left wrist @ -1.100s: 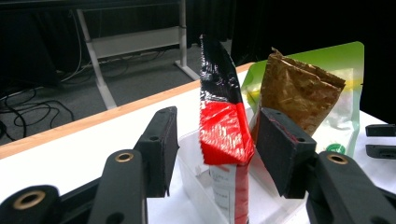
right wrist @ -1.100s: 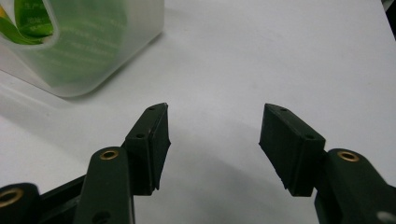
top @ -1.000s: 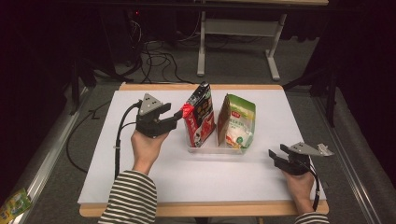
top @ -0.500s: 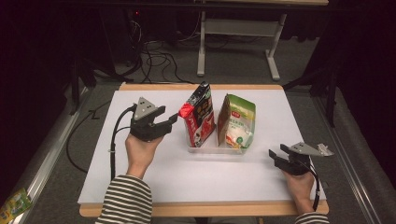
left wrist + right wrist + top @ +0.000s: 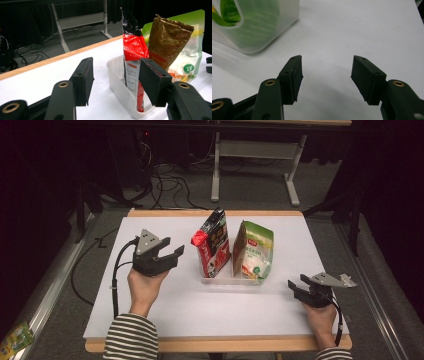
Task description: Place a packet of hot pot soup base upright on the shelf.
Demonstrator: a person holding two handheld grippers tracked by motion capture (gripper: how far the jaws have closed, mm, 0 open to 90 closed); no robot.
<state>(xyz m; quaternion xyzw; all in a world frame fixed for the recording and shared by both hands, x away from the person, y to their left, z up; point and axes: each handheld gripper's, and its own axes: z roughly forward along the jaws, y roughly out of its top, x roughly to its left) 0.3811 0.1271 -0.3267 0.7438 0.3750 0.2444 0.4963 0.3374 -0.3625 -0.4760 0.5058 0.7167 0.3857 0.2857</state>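
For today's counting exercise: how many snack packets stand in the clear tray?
3: a red-and-black packet at the tray's left end, a brown packet behind it, a green bag at the right. Others may be hidden.

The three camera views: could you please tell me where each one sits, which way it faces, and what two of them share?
High view: above the person's side, looking forward and down on the table; both hands, left gripper and right gripper show.
Left gripper view: rides the left gripper, looking along open jaws at the red-black pouch and brown pouch in the white tray.
Right gripper view: rides the right gripper, looking down at the table.
Shared: both gripper views show the tray.
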